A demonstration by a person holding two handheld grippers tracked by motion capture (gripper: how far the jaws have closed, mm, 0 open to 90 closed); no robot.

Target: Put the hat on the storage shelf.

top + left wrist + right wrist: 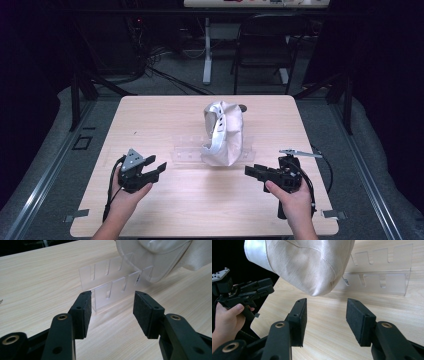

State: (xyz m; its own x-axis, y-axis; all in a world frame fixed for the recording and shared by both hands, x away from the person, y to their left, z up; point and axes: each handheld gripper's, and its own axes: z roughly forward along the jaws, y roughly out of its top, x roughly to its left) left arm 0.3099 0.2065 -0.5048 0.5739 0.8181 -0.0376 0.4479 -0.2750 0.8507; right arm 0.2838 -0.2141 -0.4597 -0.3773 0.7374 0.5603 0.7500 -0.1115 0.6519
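A cream-white cap rests on a clear slotted acrylic rack in the middle of the wooden table. My left gripper sits low at the table's left front, open and empty, aimed at the rack's left end; the cap's brim hangs over the rack's far end. My right gripper is at the right front, open with nothing between its pads. It points at the cap's crown, which lies just ahead, with the rack to the right behind it.
A folding chair and a desk leg stand on the floor beyond the table's far edge. Dark frame struts flank the table. The person's other hand with the left gripper appears at the left of the right gripper view.
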